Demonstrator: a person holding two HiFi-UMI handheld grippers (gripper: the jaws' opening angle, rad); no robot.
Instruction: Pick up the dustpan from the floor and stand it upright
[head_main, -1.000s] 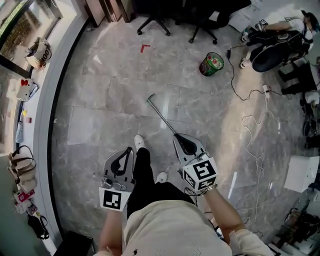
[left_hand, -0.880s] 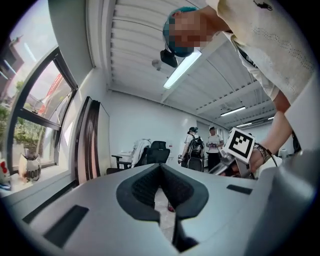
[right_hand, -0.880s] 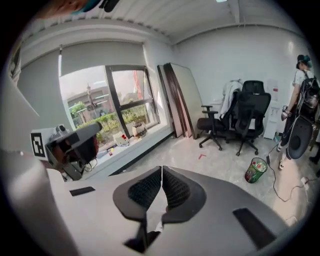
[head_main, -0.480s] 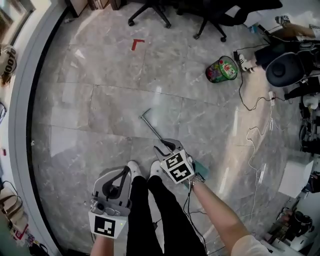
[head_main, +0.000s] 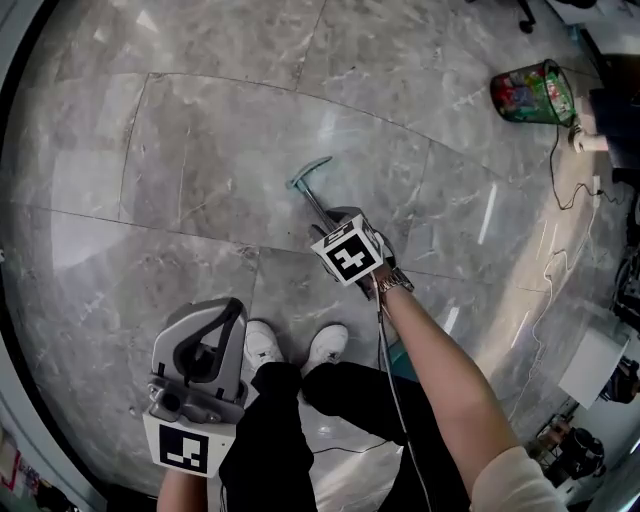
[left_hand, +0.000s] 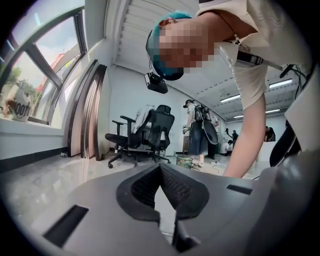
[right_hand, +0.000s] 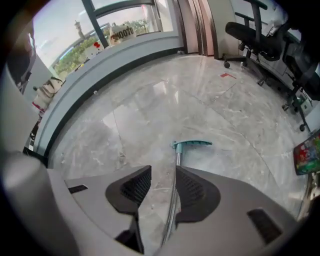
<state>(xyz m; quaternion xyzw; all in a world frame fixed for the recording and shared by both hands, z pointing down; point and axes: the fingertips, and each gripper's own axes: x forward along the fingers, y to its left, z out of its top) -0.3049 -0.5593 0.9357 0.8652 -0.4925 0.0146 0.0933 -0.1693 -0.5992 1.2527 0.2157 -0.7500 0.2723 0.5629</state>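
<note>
The dustpan lies flat on the grey marble floor. Its thin metal shaft (head_main: 318, 203) ends in a teal T-grip (head_main: 310, 172), and my right forearm hides most of the pan. My right gripper (head_main: 335, 218) points steeply down over the shaft. Its jaws have just been opening and stand open. The shaft (right_hand: 176, 170) runs between them, close along the right pad, with the teal grip (right_hand: 192, 145) just beyond the tips. My left gripper (head_main: 232, 310) hangs low at the left by my legs, apart from the dustpan. It points level into the room, tips (left_hand: 160, 167) together, nothing between them.
My white shoes (head_main: 262, 345) stand just behind the shaft. A green bin (head_main: 530, 95) sits at the far right with cables (head_main: 560, 170) trailing beside it. Office chairs (left_hand: 150, 135) and standing people (left_hand: 197, 132) are further off. A curved window wall (right_hand: 125, 55) bounds the floor.
The view has dropped close to the floor. Both grippers came down; the right one tipped downward and reached the dustpan's shaft near the teal grip. The left stayed by my legs.
</note>
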